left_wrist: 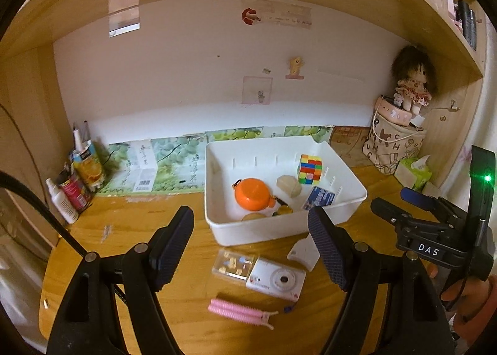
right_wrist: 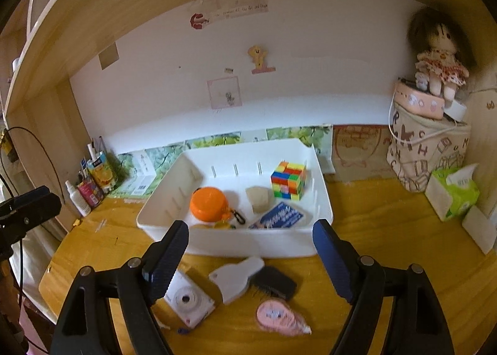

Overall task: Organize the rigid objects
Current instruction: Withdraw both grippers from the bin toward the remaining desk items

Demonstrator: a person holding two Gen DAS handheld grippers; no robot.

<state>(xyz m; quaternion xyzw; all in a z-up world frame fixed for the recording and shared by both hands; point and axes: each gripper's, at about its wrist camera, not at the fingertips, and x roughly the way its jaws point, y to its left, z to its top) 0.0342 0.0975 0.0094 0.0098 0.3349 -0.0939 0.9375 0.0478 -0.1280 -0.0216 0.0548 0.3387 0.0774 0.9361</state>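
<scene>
Wooden desk (right_wrist: 372,231), white bin (right_wrist: 236,246), camera (right_wrist: 189,302).

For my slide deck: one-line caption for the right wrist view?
Open right gripper hovers over a white toy camera, white-handled black brush and pink correction tape before a half-filled white plastic bin.

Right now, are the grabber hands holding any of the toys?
No. The left gripper and the right gripper are both open with nothing between their fingers. The camera lies on the desk, untouched.
</scene>
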